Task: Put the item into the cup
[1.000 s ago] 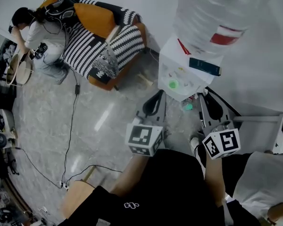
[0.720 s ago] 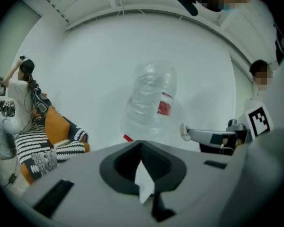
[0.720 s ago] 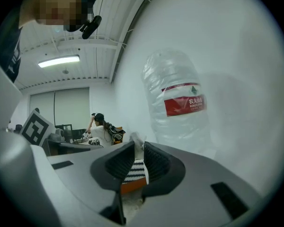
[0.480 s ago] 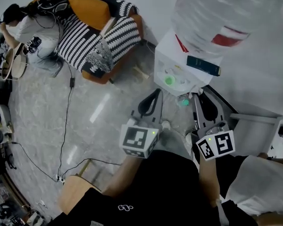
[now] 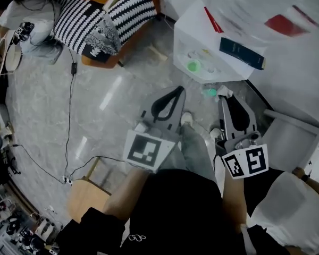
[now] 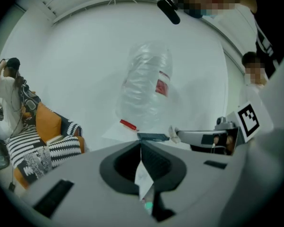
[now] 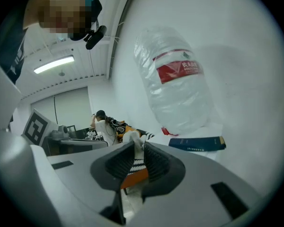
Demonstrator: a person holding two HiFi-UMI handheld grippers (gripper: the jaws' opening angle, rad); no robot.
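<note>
A white water dispenser stands ahead, with a round green cup-like thing in its front recess. A second teal thing lies just below it; I cannot tell what it is. My right gripper points at the dispenser and is shut on a small white item that sticks out past its tips. That gripper also shows from the side in the left gripper view. My left gripper is beside it on the left, its jaws shut with nothing between them.
A big clear water bottle sits on top of the dispenser, with a dark blue book beside it. A striped sofa and a person are at the far left. Cables cross the floor; a wooden stool is near left.
The head view has swung and moved nearer the dispenser, which now sits higher and larger. Both grippers have come forward with it, jaws unchanged, the white item still held.
</note>
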